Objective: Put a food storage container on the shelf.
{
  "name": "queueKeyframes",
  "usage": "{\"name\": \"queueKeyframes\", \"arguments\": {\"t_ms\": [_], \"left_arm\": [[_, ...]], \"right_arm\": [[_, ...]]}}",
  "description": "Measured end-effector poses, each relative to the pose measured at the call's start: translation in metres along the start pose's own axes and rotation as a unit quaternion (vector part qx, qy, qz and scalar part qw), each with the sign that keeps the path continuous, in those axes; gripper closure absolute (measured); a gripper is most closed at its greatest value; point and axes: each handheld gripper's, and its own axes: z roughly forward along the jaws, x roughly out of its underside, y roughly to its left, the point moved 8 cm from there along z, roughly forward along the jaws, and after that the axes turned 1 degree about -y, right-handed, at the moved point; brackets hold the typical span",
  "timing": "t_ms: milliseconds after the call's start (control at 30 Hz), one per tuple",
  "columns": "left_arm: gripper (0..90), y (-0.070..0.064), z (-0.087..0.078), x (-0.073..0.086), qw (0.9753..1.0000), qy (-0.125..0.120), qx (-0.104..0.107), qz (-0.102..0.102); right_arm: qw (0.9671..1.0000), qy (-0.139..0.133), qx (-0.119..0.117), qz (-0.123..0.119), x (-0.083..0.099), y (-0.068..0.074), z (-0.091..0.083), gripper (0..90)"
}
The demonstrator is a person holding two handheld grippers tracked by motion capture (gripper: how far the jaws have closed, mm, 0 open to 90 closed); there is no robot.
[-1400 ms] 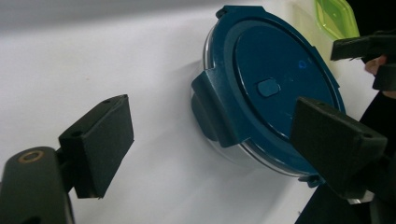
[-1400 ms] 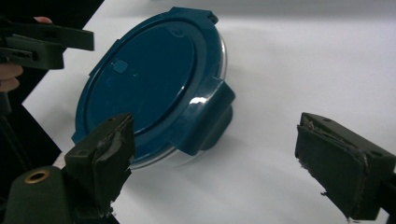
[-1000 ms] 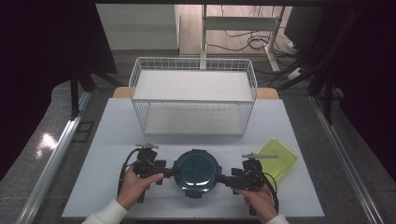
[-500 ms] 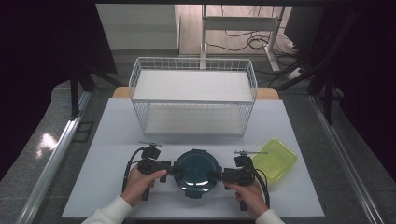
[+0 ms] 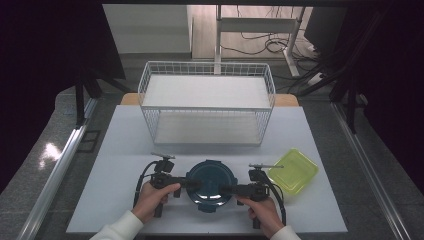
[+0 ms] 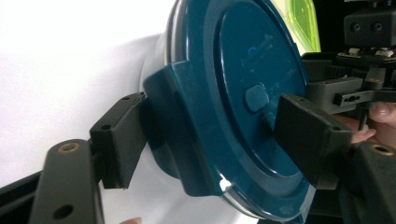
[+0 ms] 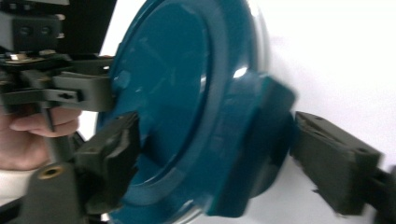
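Round teal container [image 5: 210, 182] sitting on the white surface [image 5: 120, 150], in front of the wire basket [image 5: 207, 107] and just left of the yellow-green lid [image 5: 293, 170]. Compared with 1 second ago, both grippers now drawn in from either side of the container, tips reaching over its rim; right gripper [image 5: 226, 189] shifted away from the yellow-green lid toward the container. Judged as the approach finished and a 2-handed hold on the side clasps about to be taken, lift or unlatching not yet begun.

Left gripper [image 6: 219, 140]: fingers [image 6: 119, 140] spread wide, 1 at the left clasp [image 6: 175, 126] on the container's wall, the other over the lid top near the small centre tab [image 6: 256, 97]; straddling, not clamping. Right gripper [image 7: 224, 158] likewise wide open, 1 finger [image 7: 109, 161] over the lid face, the other outside the right clasp [image 7: 261, 140] with a narrow gap visible. Contact with either clasp too close to tell.
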Motion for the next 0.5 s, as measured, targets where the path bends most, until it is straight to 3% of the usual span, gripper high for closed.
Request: {"name": "queueKeyframes", "arguments": {"t_ms": [33,133,267,500], "left_arm": [[26.5,0.0000,-0.0001,0.0000,1.0000,0.000,-0.001,-0.001],[28.0,0.0008,-0.0006,-0.0004,0.9999,-0.001,0.002,-0.014],[30.1,0.0008,-0.0017,-0.0001,0.9996,-0.004,0.007,-0.029],[35.1,-0.0063,-0.0086,0.0042,0.9996,-0.016,0.006,-0.022]], "right_arm": [[0.9999,0.003,-0.009,0.006,0.0011,0.0021,0.0008,20.2],[1.0000,0.000,0.002,0.005,0.0011,0.0041,0.0004,22.9],[0.9997,-0.005,-0.003,0.026,-0.0007,0.0022,-0.0033,28.0],[0.9993,-0.011,-0.008,0.034,0.0000,0.0038,-0.0077,31.7]]}}
